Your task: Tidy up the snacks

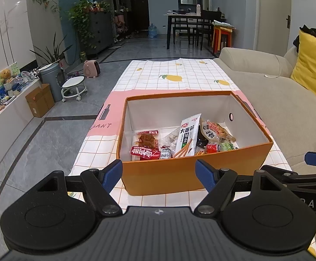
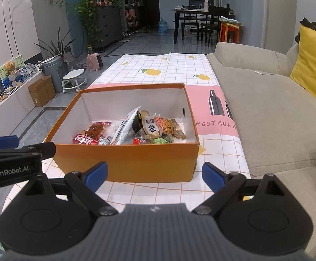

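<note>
Open top, walled sides: the way in is lying from above.

The orange box (image 1: 171,174) is standing open on the table (image 1: 179,74), its near wall rising between both empty, spread grippers and the snack packets (image 1: 187,139) crowding the near half of its floor. The far half is lying bare. The sofa (image 2: 277,113) is pressing against the table's right edge; the left gripper (image 2: 3,152) is reaching in from the left.

Snack packs (image 2: 125,132) in box (image 2: 123,163) on table (image 2: 175,69), sofa (image 2: 277,108) to right, tongs before box.
</note>
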The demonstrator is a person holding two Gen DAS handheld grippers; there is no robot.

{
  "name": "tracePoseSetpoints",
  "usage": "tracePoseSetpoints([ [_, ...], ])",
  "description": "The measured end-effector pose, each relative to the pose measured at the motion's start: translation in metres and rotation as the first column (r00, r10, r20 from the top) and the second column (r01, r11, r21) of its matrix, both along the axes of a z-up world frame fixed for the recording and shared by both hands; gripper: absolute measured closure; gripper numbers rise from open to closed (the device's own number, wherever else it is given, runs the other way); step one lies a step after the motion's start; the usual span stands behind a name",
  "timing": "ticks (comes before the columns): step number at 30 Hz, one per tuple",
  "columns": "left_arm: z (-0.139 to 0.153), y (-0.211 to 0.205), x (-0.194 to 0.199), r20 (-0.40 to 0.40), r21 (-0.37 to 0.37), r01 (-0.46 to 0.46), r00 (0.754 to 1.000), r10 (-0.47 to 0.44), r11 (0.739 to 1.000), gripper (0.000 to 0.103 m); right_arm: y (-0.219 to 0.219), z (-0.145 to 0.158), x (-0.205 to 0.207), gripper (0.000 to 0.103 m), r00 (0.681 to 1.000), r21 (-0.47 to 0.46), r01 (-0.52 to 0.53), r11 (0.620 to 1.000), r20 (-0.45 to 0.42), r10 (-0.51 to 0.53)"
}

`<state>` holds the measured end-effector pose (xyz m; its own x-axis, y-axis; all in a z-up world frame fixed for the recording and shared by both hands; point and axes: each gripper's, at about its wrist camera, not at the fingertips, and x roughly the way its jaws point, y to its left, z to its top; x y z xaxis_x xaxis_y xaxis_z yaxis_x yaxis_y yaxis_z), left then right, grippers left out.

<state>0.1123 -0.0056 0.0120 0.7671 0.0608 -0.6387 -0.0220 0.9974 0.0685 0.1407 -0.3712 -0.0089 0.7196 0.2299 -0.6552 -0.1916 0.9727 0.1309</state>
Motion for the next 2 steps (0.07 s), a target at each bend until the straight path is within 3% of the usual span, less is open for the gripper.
tracePoseSetpoints([
  [2, -0.0001, -0.0002, -0.0002, 0.0, 0.001, -0.005, 1.0, 0.005, 1.0, 0.013, -0.0002, -0.0003, 0.0, 0.013, 1.0, -0.001, 0.0, 1.0, 0.0, 0.0],
])
